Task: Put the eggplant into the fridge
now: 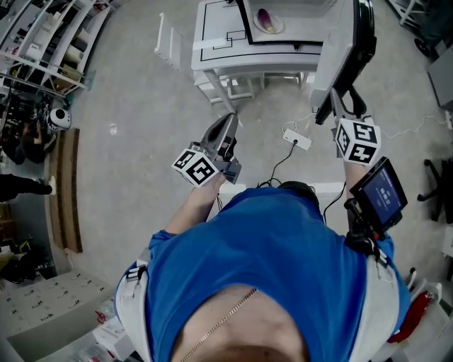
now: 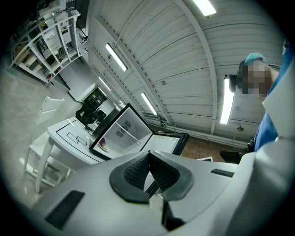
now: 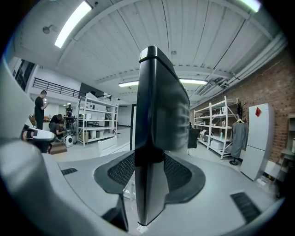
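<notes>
Grey concrete floor surrounds a white counter (image 1: 219,28) at twelve o'clock. On it a small black-framed fridge (image 1: 304,18) stands open, with the purple eggplant (image 1: 267,20) already lying inside. The right gripper (image 1: 340,99) is clamped on the edge of the grey fridge door (image 1: 338,53). The left gripper (image 1: 228,121) has its jaws together on nothing. A hurried swing could slip the door free or jolt the fridge.
</notes>
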A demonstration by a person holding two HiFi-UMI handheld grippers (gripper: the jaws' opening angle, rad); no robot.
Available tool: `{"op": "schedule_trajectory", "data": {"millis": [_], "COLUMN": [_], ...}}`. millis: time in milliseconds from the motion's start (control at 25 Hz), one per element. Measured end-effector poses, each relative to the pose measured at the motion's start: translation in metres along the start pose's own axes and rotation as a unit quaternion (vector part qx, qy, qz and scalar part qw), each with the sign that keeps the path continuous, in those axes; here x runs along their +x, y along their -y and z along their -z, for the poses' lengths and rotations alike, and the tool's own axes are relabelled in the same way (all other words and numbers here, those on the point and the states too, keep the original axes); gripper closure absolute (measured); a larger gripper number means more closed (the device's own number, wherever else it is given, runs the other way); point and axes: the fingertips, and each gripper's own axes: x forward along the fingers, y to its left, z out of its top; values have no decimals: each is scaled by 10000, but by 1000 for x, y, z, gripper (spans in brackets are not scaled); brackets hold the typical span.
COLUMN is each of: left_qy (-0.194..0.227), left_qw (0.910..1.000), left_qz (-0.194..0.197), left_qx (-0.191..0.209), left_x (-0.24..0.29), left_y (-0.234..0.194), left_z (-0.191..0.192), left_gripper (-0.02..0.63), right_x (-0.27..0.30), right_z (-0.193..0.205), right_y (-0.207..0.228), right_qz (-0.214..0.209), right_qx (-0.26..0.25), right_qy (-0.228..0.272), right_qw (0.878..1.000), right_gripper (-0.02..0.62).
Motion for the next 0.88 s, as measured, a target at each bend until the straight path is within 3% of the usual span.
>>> {"op": "schedule_trajectory", "data": {"millis": [320,560,880], "left_qy": [111,279,344], "left_qw": [9997,9990,9976], "left_qz": [-217,-347,-595], "left_qx": [-45,6,90], "left_x": [-37,-57,-31], "left_y": [-44,-39,-90], "left_z": [-18,-39,-55], "left_gripper": [598,598,598], "right_x": [47,44,121], "right_z": [-1,-22,-29], "right_y": [-44,-75,-101], "right_qz": [22,-189,-656], "right_qx": [-33,-147,-253], "right_qy": [-19,15,151], "right_qw": [10000,9997,9974], "right_gripper": [420,420,422]}}
